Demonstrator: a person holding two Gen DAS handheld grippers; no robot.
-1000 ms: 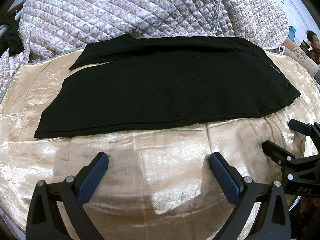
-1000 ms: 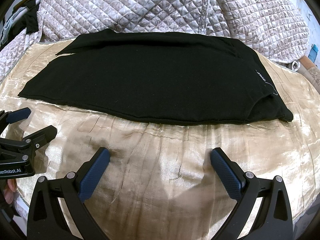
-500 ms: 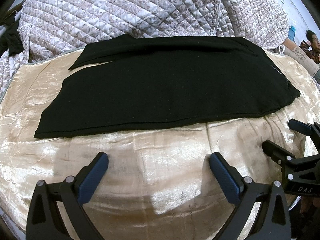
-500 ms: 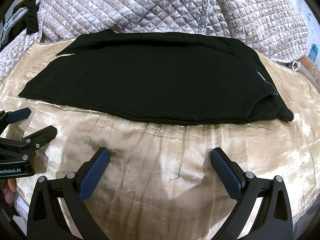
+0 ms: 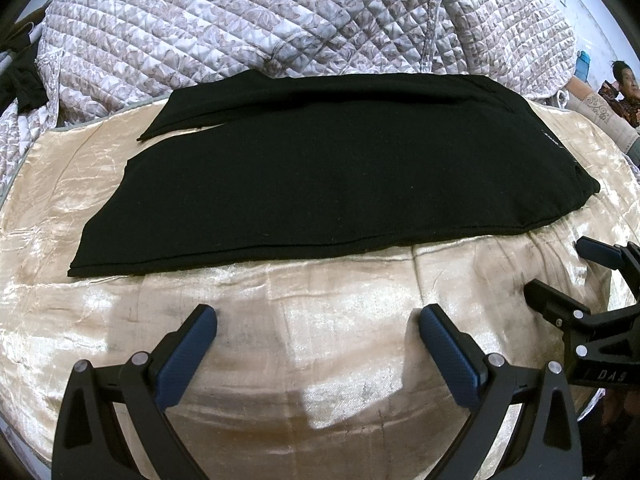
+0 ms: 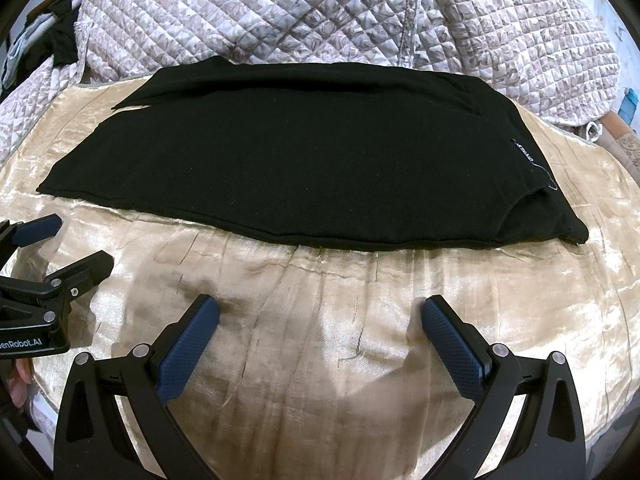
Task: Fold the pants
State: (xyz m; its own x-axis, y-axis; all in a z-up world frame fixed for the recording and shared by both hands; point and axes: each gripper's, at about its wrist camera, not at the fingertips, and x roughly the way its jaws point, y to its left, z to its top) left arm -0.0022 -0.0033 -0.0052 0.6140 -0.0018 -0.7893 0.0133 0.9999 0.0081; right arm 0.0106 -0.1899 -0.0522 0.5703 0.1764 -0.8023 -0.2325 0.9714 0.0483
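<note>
Black pants [image 5: 332,176] lie flat on a shiny beige bedcover [image 5: 320,340], one leg folded over the other, waistband to the right, leg ends to the left. They also show in the right wrist view [image 6: 304,160], with a small label [image 6: 524,152] near the waist. My left gripper [image 5: 316,320] is open and empty, just in front of the pants' near edge. My right gripper [image 6: 318,312] is open and empty, also short of the near edge. Each gripper appears in the other's view: the right one [image 5: 560,272] at the right, the left one [image 6: 72,248] at the left.
A quilted grey-and-white blanket [image 5: 300,20] is heaped behind the pants. Dark clothing [image 6: 60,44] lies at the far left. A person [image 5: 624,84] sits at the far right. A blue container [image 6: 629,104] stands beyond the bed's right side.
</note>
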